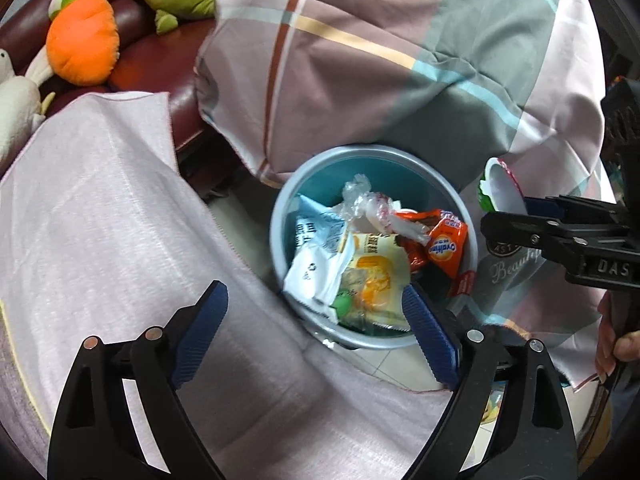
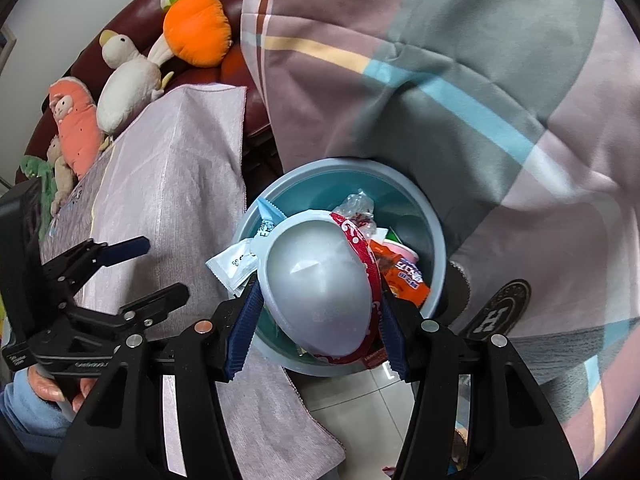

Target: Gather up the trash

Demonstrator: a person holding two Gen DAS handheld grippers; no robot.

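Directly beneath the right hand-held gripper [image 2: 318,326] sits the blue trash bin [image 2: 434,248], and that is the relation the coming move turns on: the white paper bowl [image 2: 320,292] with its red printed rim is pinched between the 2 blue pads, tilted with its open mouth toward the camera, hanging over the near half of the bin's opening. Its long axis runs from the near rim toward the bin's middle, so a release here would likely drop it in, though it overlaps the near rim a little.

To the left, the left hand-held gripper [image 1: 316,330] stands wide open with nothing between its pads; it hovers over the near-left rim of the same bin [image 1: 280,216], its left pad above the pale pink cloth [image 1: 100,208]. The right one is the hand that carries trash, so my judgement is that it acts next.

Inside the bin lie a yellow-and-white wrapper [image 1: 368,280], a white-and-blue packet [image 1: 316,248], an orange sachet [image 1: 446,246] and crumpled clear plastic [image 1: 364,196]; the pile is high enough that the bowl may perch on top.

Around the bin, a striped plaid quilt [image 1: 360,60] overhangs its far edge, and plush toys [image 2: 196,36] rest on a dark red sofa [image 1: 156,64] beyond. Tiled floor [image 2: 360,408] shows below.
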